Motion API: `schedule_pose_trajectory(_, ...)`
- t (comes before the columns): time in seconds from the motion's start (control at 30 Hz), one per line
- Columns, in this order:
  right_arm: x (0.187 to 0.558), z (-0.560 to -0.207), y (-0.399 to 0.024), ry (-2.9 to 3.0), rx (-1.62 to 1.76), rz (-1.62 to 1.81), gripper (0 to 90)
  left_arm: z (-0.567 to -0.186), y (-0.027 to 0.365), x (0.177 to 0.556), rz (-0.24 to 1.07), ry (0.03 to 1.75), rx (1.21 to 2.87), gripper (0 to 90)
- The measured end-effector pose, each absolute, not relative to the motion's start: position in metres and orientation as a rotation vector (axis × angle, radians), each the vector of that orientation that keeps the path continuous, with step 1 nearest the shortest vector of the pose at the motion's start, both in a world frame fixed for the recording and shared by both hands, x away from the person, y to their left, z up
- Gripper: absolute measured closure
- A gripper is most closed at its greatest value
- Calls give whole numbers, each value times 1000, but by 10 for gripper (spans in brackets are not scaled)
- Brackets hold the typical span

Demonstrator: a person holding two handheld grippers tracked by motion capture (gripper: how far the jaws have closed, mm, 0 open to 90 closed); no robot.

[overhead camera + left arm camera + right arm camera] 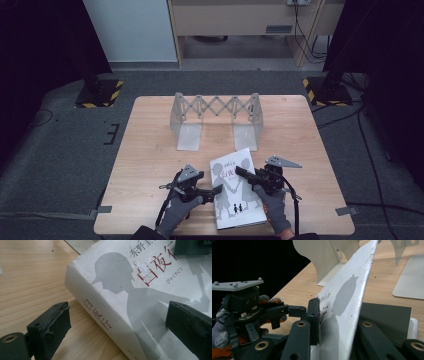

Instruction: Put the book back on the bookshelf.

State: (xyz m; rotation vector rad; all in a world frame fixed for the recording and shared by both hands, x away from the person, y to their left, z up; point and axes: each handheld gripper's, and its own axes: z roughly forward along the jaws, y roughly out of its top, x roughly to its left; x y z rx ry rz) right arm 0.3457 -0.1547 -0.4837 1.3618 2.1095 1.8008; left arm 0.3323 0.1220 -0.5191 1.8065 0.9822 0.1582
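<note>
A thick white book (235, 192) with grey silhouettes and red title characters lies near the table's front edge. My right gripper (241, 173) comes over it from the right. In the right gripper view that gripper (337, 325) is shut on the edge of the front cover (352, 290), which is raised off a dark inner page (387, 317). My left gripper (218, 189) is at the book's left side. In the left gripper view its (120, 326) jaws stand open across the spine (97, 315). One pad (50, 327) is beside the spine and the other (190, 325) is over the cover, neither pressing.
A pale metal expanding book rack (215, 117) with two flat base plates stands at the back middle of the wooden table (150, 150). Gloved hands hold both grippers at the front edge. Dark floor and black stands surround the table.
</note>
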Motion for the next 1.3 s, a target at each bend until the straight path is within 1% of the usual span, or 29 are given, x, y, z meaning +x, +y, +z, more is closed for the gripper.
schedule_pose_trajectory(0.1,345,-483,-155,2110,1357,1807,743,-520,120,332,138,969,1806,12)
schedule_pose_trajectory(0.23,349,-487,-155,2129,1391,1782,734,-521,116,330,152,950,1832,14)
schedule_pose_trajectory(0.33,356,-496,-158,2179,1468,1714,689,-525,113,330,172,952,1865,27)
schedule_pose_trajectory(0.47,359,-500,-158,2205,1489,1700,662,-526,115,330,171,965,1868,33)
schedule_pose_trajectory(0.5,359,-500,-158,2217,1476,1688,650,-526,115,331,173,968,1872,33)
schedule_pose_trajectory(0.53,360,-502,-157,2246,1461,1661,615,-526,116,331,175,973,1876,38)
schedule_pose_trajectory(0.57,360,-502,-157,2246,1461,1661,615,-526,116,331,175,973,1876,38)
schedule_pose_trajectory(0.6,361,-504,-157,2271,1448,1639,590,-527,117,331,172,975,1875,37)
schedule_pose_trajectory(0.67,362,-504,-157,2275,1450,1637,585,-527,117,331,172,975,1875,37)
schedule_pose_trajectory(0.73,363,-506,-154,2300,1432,1614,542,-527,117,332,175,977,1879,38)
schedule_pose_trajectory(1.03,362,-507,-150,2295,1391,1617,495,-528,118,333,167,981,1868,33)
schedule_pose_trajectory(1.07,361,-505,-149,2286,1361,1646,469,-527,118,333,161,982,1866,32)
schedule_pose_trajectory(1.1,361,-505,-149,2286,1361,1646,469,-527,118,333,161,982,1866,32)
schedule_pose_trajectory(1.13,360,-503,-147,2292,1326,1654,438,-527,119,333,161,981,1866,32)
schedule_pose_trajectory(1.17,360,-503,-147,2292,1326,1654,438,-527,119,333,160,981,1865,32)
schedule_pose_trajectory(1.2,360,-503,-145,2292,1308,1662,413,-527,119,333,159,982,1863,32)
schedule_pose_trajectory(1.27,360,-504,-145,2295,1321,1654,423,-528,119,333,158,982,1863,32)
schedule_pose_trajectory(1.3,361,-505,-146,2295,1333,1645,448,-528,118,333,159,982,1867,32)
